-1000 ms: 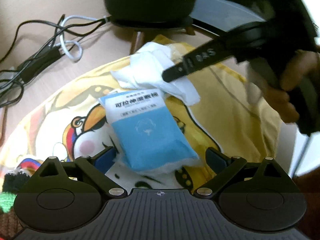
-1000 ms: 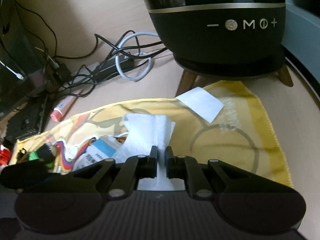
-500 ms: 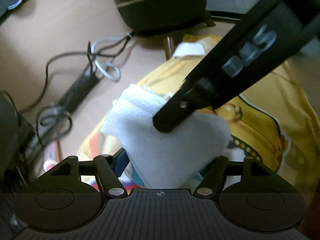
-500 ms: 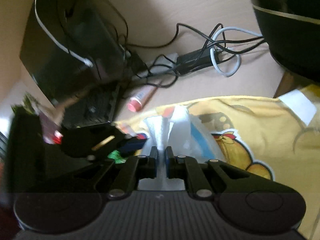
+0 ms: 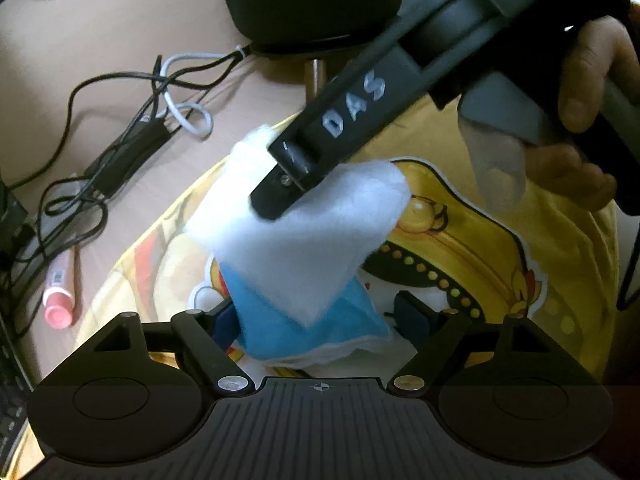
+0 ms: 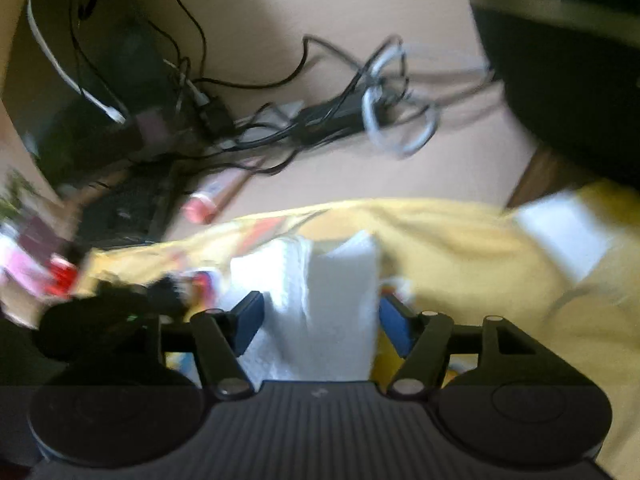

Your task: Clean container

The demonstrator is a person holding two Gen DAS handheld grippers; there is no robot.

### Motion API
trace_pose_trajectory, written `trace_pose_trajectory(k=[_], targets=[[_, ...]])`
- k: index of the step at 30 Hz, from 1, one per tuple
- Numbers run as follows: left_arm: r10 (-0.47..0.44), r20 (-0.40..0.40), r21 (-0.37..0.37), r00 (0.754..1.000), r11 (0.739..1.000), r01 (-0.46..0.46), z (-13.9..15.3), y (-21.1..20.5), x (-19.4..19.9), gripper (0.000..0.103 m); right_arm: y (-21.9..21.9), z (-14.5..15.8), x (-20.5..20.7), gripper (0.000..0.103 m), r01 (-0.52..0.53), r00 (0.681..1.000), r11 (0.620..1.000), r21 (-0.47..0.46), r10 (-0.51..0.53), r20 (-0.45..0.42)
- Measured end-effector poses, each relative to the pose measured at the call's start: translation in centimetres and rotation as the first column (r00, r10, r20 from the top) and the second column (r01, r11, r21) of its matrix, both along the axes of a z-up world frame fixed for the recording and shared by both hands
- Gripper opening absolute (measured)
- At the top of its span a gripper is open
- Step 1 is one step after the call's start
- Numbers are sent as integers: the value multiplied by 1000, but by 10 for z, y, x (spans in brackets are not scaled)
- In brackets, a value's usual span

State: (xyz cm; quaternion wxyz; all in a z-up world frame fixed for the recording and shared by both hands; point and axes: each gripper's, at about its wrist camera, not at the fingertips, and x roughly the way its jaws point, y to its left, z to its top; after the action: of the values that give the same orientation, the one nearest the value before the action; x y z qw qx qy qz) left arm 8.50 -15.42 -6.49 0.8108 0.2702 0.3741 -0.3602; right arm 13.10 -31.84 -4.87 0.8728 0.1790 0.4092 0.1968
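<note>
I have the left claw [image 5: 316, 314] spread wide. Its two blue pads [image 5: 224, 318] stand either side of the near end of a blue tissue packet [image 5: 280, 332] without pressing it, as far as I can see. The packet lies flat on the yellow cartoon cloth [image 5: 480, 240]. In the left wrist view its long axis runs from the claw away and a little to the left, and its far end is hidden under the white tissue [image 5: 304, 232]. The packet is soft and bright blue, with a white edge along its near side.

The tissue is a folded white sheet hanging below the tip of the right claw [image 5: 280, 196], one corner pointing down at the packet. My right hand [image 5: 580, 80] is wrapped round the handle.

The right wrist view is badly smeared. In it the right claw [image 6: 320, 320] has its jaws apart with the tissue [image 6: 328, 304] filling the gap, and I think the pads barely touch it, if at all.

Beyond the cloth, on the worktop [image 5: 100, 20], are a tangle of cables [image 5: 132, 132], a pink tube [image 5: 60, 300] and a black round appliance [image 5: 312, 4] on wooden legs.
</note>
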Motion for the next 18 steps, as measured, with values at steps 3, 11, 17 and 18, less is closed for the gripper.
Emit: trace_pose_trajectory(k=[3,11,17,18], targets=[[18,-14,-4,1000,1000,-18,0,3,3,90,-13,-7,3,19,36,998,988,150,-29,-47],[170,-157,-95,973,978,-187,15,30,6,95,-46,1,-3,11,185,983,982,29,-185,-22],[371,-369,-195,852,866,-461,13,48,31,98,-52,11,-11,12,208,978,977,41,-208,7],[384,-369,-201,846,856,-476,11,45,35,98,-51,12,-12,12,204,979,978,43,-205,11]])
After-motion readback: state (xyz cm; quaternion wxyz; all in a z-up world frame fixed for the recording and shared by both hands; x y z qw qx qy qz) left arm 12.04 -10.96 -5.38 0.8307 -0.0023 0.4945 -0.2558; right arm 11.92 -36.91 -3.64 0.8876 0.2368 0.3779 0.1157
